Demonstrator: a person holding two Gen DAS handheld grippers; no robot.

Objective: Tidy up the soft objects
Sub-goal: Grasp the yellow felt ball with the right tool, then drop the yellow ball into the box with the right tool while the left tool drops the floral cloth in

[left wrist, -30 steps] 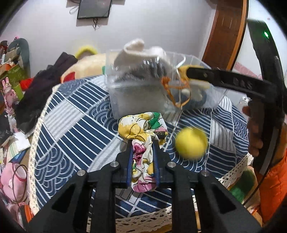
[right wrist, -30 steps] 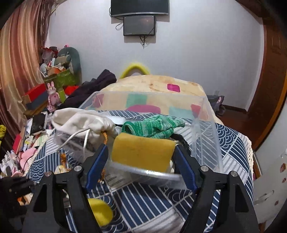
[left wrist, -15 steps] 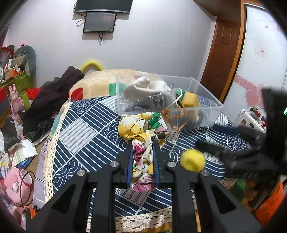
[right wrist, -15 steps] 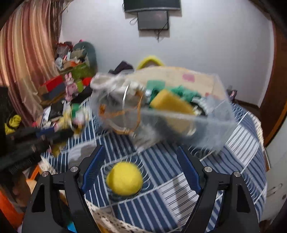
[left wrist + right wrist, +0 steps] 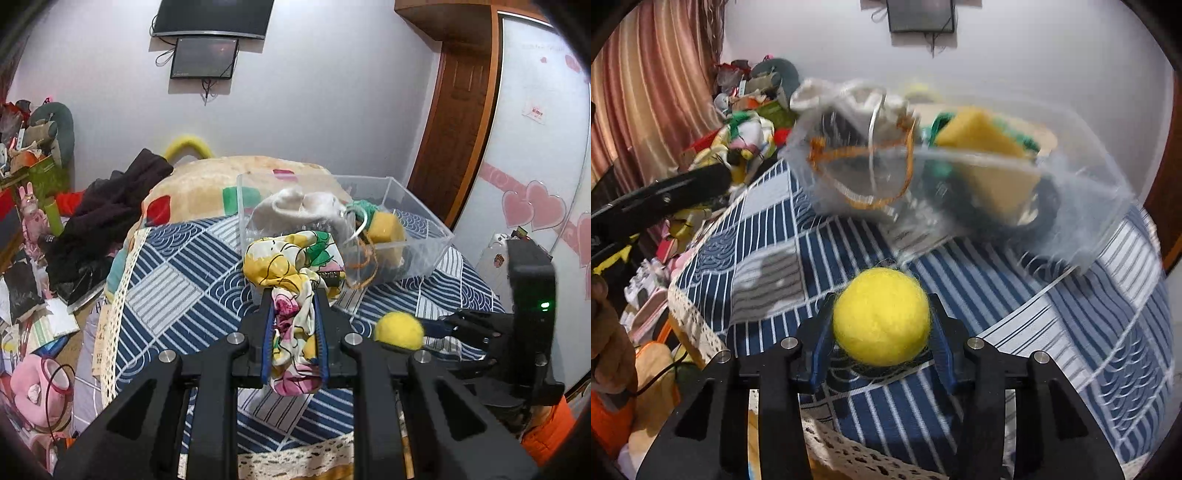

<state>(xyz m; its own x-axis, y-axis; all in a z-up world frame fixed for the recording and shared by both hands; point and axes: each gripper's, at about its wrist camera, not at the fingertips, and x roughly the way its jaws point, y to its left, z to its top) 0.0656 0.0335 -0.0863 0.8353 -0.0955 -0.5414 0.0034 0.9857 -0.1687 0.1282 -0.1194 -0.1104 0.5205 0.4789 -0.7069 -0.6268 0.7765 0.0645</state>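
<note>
1. The left tool (image 5: 293,332) is clamped on a floral cloth (image 5: 291,266); the bundle bulges out ahead of the fingertips and its tail hangs down between the blue pads.
2. The right tool (image 5: 881,325) has its two fingers set close against either side of a fuzzy yellow ball (image 5: 881,315), which sits on the patterned blue cover of the counter (image 5: 768,236). Whether the pads actually press the ball I cannot tell for sure, though they look in contact.
3. The clear plastic box (image 5: 417,206) stands on the counter just behind the floral cloth and beyond the ball.
4. Inside the box lie a beige pouch (image 5: 299,206) with an orange cord (image 5: 364,266), a yellow sponge (image 5: 384,229) and a green knit piece (image 5: 365,205) behind the sponge.
5. In the left view the ball (image 5: 399,329) lies right of the cloth, in front of the box, with the right tool (image 5: 436,332) reaching to it from the right.
</note>
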